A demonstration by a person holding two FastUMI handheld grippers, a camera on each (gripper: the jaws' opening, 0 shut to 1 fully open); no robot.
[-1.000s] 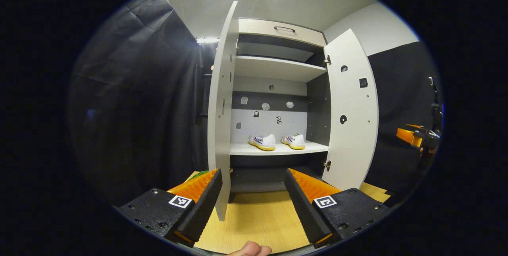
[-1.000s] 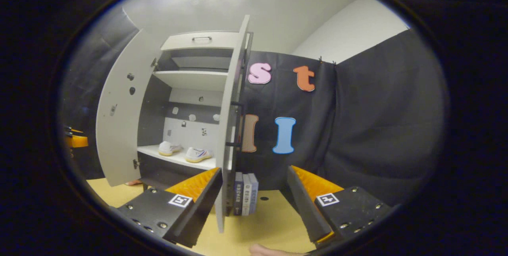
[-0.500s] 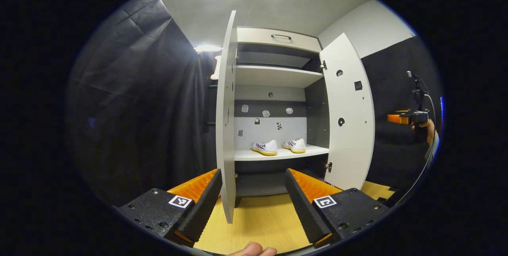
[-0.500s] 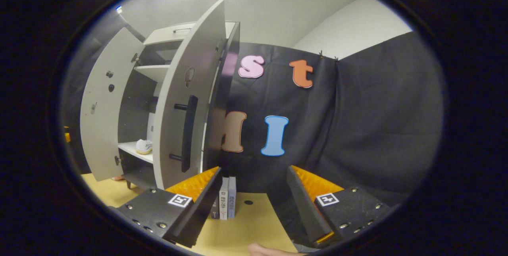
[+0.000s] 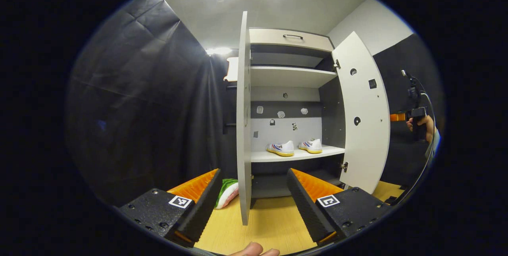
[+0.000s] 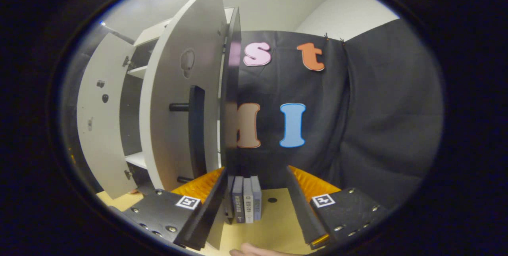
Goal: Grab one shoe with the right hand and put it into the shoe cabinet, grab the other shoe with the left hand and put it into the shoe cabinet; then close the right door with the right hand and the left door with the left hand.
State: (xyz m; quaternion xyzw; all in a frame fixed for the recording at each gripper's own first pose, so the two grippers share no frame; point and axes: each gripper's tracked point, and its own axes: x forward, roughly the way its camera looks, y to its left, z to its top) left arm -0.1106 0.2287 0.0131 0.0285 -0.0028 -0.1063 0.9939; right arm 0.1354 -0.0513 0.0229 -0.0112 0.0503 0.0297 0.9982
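So my left gripper (image 5: 252, 198) is held low and level, fingers spread wide with nothing in them, and the edge of the left door (image 5: 243, 121) stands right between them, a bit ahead. Past that edge I can see into the shoe cabinet (image 5: 291, 77), where both shoes (image 5: 294, 147) sit side by side on the lower shelf, above my right finger. There's a green and white thing (image 5: 227, 192) on the floor just beside my left finger. Off to the far right a hand holds the other gripper behind the right door (image 5: 363, 117). From my right gripper (image 6: 256, 204), also open and empty, I get that door's outside with its dark handle (image 6: 195, 129) above my left finger, and some books (image 6: 246, 204) standing between the fingers.
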